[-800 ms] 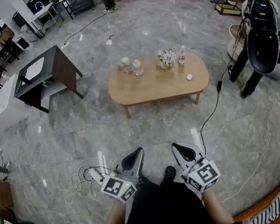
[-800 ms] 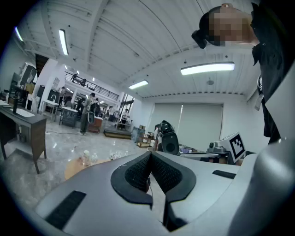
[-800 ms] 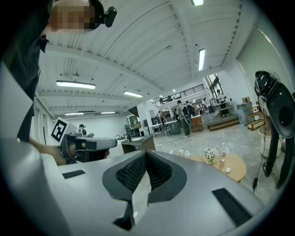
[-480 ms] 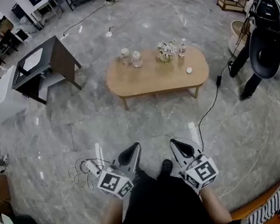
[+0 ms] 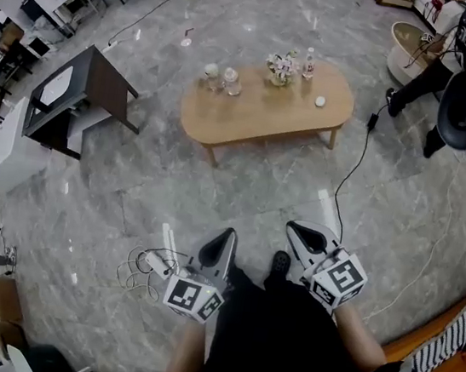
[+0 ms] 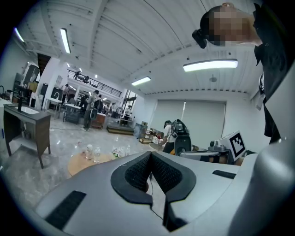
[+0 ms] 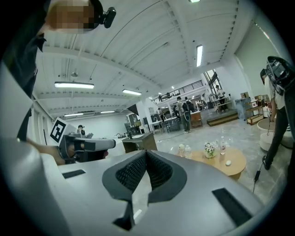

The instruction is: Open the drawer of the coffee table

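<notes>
The oval wooden coffee table (image 5: 260,116) stands a few steps ahead on the grey stone floor, with bottles and a small flower bunch (image 5: 280,65) on top. No drawer shows from here. My left gripper (image 5: 227,237) and right gripper (image 5: 295,228) are held close to my body, far short of the table, pointing toward it. Both are shut with nothing between the pads. In the left gripper view the left gripper (image 6: 150,155) has the table (image 6: 78,164) beyond it at the left. In the right gripper view the right gripper (image 7: 146,152) has the table (image 7: 230,167) at the right.
A dark side desk (image 5: 91,96) and a white cabinet (image 5: 3,159) stand at the left. A power strip with coiled cables (image 5: 149,265) lies by my left foot. A black cable (image 5: 350,176) runs from the table toward me. A person (image 5: 453,91) and a basket (image 5: 412,41) are at the back right.
The table and desk have slid upward in the head view. The person at the back right has moved further right. Both grippers stay shut in the same place before my body.
</notes>
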The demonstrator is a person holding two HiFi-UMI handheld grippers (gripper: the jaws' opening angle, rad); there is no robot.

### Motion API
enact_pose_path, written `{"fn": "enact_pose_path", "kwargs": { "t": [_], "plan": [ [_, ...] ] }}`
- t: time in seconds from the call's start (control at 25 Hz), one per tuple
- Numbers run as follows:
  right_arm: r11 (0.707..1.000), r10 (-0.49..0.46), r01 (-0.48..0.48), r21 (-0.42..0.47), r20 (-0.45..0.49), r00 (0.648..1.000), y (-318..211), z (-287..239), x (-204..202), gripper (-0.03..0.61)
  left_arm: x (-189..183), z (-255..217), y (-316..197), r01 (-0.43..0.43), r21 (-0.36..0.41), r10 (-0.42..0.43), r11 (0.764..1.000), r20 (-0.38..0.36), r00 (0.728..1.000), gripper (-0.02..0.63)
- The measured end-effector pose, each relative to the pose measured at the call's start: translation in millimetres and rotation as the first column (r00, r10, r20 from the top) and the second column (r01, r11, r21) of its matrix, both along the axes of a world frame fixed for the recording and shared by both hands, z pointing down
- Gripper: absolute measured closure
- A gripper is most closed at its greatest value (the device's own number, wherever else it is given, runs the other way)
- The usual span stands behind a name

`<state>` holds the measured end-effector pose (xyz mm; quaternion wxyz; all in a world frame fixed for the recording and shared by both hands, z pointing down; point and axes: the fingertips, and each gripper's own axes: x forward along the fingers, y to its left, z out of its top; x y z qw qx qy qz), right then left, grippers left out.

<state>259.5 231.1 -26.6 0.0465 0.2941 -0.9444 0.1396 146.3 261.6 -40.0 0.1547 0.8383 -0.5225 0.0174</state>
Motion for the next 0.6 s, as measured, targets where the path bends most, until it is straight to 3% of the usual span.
{"fn": "enact_pose_path", "kwargs": {
  "t": [0.6],
  "plan": [
    [0.999,-0.037,0.037,-0.031,0.008,0.999,-2.3,13.4,-11.7,0.57,-6.5,8.7,-1.0,0.03,-0.024,-0.029,0.999,0.015,0.999,0.603]
  ]
}}
